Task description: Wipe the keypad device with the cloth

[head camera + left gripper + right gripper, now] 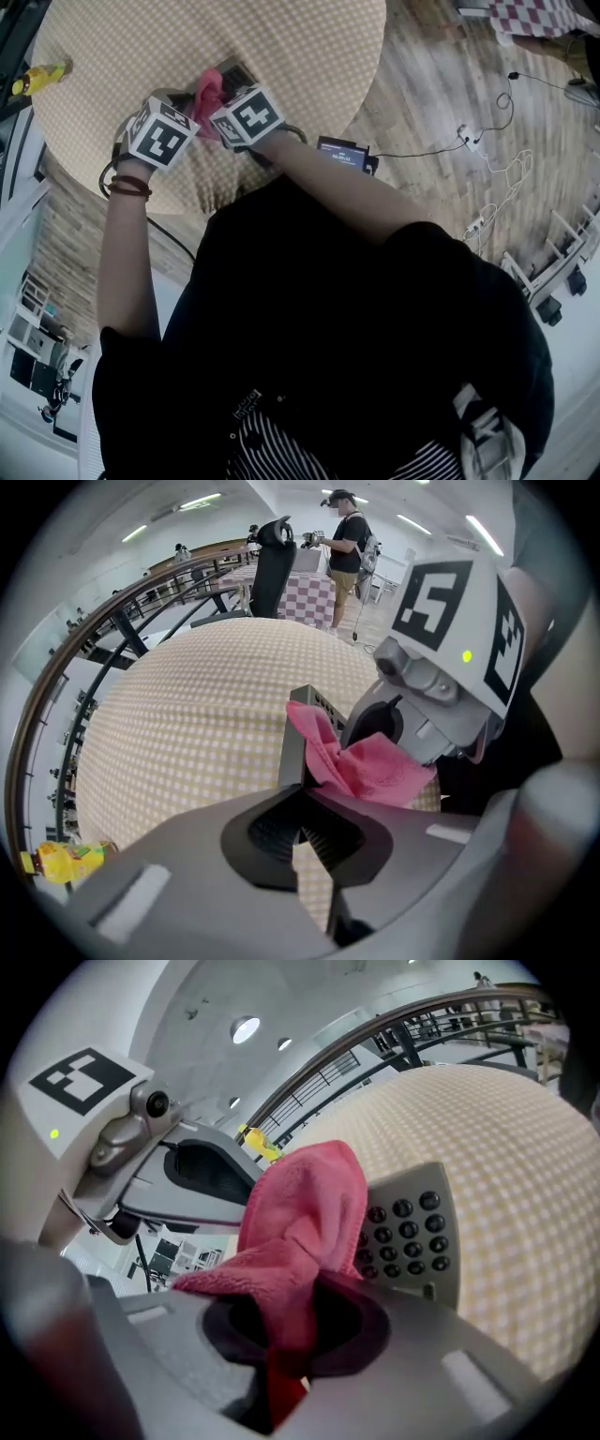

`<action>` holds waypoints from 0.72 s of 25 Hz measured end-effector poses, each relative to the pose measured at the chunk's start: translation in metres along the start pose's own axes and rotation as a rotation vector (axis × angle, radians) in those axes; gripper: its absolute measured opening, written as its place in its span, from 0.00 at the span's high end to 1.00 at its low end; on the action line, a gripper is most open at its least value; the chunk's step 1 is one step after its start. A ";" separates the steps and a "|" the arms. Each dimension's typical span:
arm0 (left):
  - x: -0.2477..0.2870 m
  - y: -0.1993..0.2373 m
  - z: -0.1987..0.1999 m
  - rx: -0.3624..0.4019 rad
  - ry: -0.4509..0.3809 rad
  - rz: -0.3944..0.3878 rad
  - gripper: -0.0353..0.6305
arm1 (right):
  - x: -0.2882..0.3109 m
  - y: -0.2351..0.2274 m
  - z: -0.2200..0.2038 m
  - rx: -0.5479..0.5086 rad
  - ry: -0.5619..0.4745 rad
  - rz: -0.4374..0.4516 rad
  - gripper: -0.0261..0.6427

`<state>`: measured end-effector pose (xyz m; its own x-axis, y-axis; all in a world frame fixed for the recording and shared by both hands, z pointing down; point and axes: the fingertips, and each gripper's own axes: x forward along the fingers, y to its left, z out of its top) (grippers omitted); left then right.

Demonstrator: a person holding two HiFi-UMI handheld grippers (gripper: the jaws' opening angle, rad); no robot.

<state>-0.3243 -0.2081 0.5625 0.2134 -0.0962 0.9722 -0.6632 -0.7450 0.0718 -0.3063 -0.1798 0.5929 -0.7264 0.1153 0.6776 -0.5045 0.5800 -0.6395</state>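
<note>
A grey keypad device [234, 73] with dark round buttons [412, 1232] is held above the round checked table [112, 37]. My left gripper [302, 822] is shut on the device's near edge [294, 747], which shows as a thin upright slab there. My right gripper [291, 1335] is shut on a pink cloth [305, 1213]. The cloth [361, 766] is bunched against the device's keyed face. In the head view both grippers meet at the table's near edge, the left gripper [183, 101] just left of the right gripper [214, 105], with the cloth [206, 92] between them.
A yellow bottle [37, 77] lies at the table's left side. A small black screen unit [342, 153] sits by the near rim. Cables and a power strip [469, 136] run over the wooden floor. A black chair [272, 555] and a person [347, 536] are beyond the table.
</note>
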 end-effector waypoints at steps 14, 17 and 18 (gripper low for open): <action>-0.001 -0.002 -0.003 0.028 0.022 0.035 0.94 | 0.009 0.005 -0.016 0.173 0.030 0.024 0.87; 0.000 -0.002 -0.002 0.016 0.011 0.032 0.94 | -0.001 0.014 0.014 0.104 -0.031 0.032 0.87; 0.000 -0.001 -0.002 0.012 0.008 0.032 0.94 | -0.001 0.013 0.017 0.096 -0.029 0.034 0.87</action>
<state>-0.3248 -0.2063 0.5633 0.1863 -0.1147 0.9758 -0.6607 -0.7497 0.0380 -0.3204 -0.1858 0.5778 -0.7559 0.1095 0.6454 -0.5213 0.4957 -0.6947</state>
